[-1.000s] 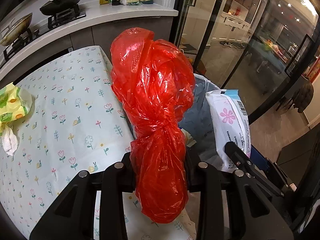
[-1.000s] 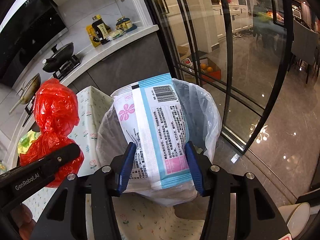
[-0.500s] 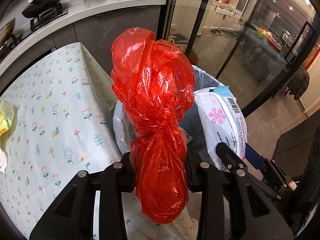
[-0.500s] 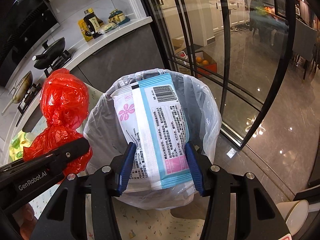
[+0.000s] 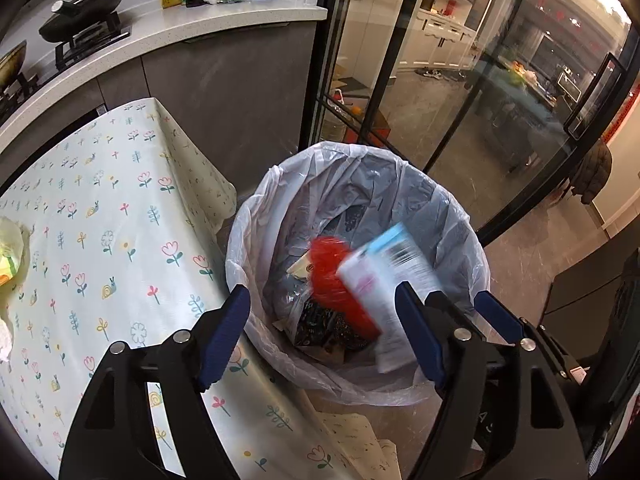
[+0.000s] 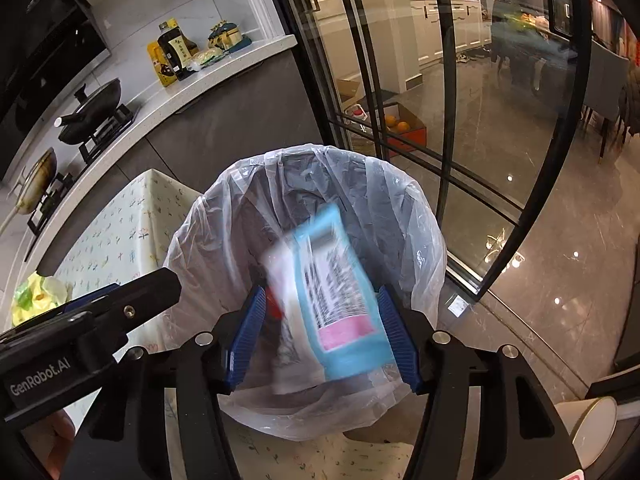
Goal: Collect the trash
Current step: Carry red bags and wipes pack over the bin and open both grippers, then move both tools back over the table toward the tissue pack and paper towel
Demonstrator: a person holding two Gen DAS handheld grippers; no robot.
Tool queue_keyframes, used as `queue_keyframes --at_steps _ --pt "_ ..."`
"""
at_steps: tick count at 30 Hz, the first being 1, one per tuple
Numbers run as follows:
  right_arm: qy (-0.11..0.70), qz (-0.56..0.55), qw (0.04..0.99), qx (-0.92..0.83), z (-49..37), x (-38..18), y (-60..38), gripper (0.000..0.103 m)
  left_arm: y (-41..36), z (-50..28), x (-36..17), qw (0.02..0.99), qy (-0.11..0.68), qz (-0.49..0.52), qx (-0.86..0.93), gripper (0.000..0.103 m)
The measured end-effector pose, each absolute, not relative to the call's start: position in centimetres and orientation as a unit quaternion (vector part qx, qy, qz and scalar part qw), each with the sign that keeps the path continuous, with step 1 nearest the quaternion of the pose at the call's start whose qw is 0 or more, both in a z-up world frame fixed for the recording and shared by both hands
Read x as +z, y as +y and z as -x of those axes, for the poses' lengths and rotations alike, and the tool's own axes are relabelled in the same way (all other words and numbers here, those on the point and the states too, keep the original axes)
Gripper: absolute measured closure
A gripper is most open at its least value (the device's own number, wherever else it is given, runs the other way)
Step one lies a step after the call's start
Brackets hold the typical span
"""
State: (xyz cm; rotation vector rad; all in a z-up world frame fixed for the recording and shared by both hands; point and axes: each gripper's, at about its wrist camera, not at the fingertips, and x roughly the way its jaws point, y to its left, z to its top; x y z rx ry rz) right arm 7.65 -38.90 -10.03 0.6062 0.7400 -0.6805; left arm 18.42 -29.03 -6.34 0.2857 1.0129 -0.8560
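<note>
A trash bin lined with a clear white bag [image 5: 280,184] [image 6: 420,216] stands beside the table. My left gripper [image 5: 324,332] is open and empty above the bin. The red plastic bag [image 5: 332,276] lies inside the bin on other trash. My right gripper [image 6: 320,332] is open above the bin. The blue and white wipes packet [image 6: 332,292] is blurred, falling between its fingers into the bin; it also shows in the left wrist view [image 5: 392,280].
A table with a flowered cloth [image 5: 100,220] lies left of the bin, with a yellow-green wrapper [image 5: 10,252] [image 6: 32,296] at its left edge. A kitchen counter [image 5: 200,20] with pans stands behind. Glass doors [image 6: 452,120] stand right of the bin.
Both grippers have opened. The red bag has dropped from the left gripper into the bin. The wipes packet has left the right gripper and is falling.
</note>
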Motion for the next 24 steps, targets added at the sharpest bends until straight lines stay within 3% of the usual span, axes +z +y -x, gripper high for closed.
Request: queue_keyframes --at_steps 24 --pt "0.328 -0.271 0.854 -0.300 -7.2 -6.6 -34.3 0.040 -22.7 -19.3 -3.4 0.803 0.456 -0.079 -0.375 0.027"
